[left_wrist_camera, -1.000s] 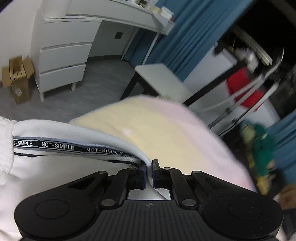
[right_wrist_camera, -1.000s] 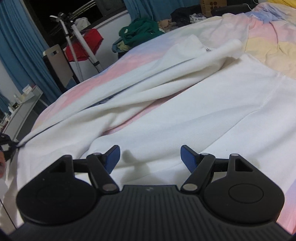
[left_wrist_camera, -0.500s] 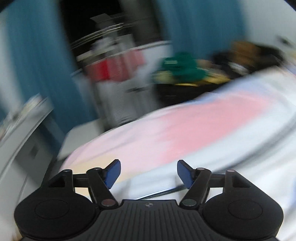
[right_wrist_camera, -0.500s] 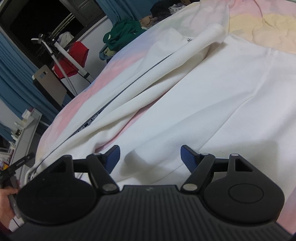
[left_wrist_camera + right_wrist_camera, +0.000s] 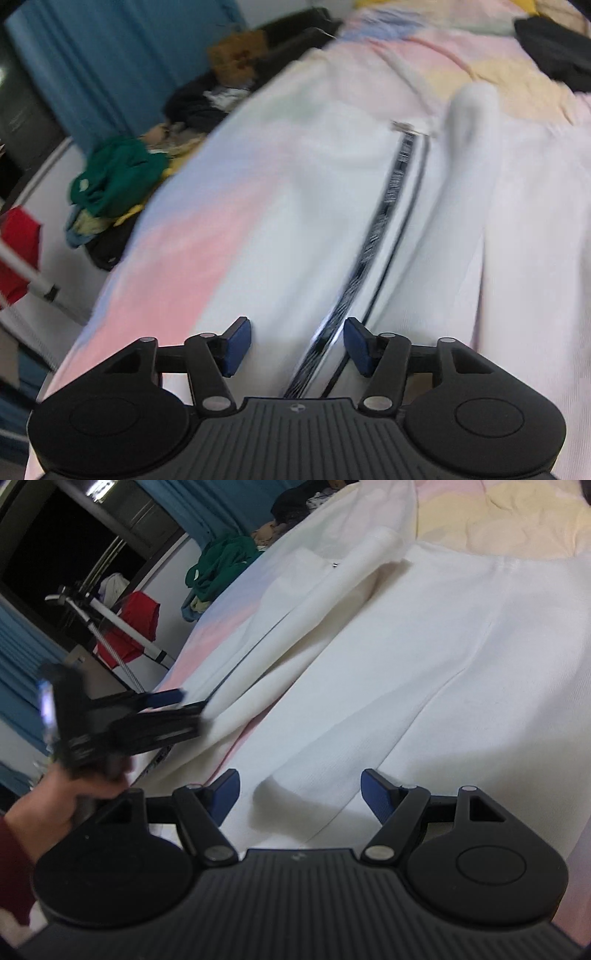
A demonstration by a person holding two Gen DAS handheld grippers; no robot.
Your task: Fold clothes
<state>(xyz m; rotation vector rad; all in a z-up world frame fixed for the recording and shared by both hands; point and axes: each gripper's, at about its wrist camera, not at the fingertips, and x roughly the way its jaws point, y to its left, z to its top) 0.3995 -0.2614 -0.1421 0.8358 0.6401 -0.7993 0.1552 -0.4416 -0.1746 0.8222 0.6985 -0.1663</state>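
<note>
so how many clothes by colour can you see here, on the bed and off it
white: 1, the garment spread on the bed
green: 1, in the pile beside the bed
red: 1, on the rack
black: 1, at the bed's far corner
total: 4
The dark heap past the green one is too blurred to count.

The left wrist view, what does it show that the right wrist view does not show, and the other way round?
Only the left wrist view: the black lettered band along the white garment's edge, running between the closing jaws of the left gripper, pads not pressing it; also a dark garment at top right.

Only the right wrist view: the hand holding the left gripper, a dark red sleeve, the open right gripper above a cloth fold.

Both: the white garment, pastel bedding, green clothes pile, blue curtain.
</note>
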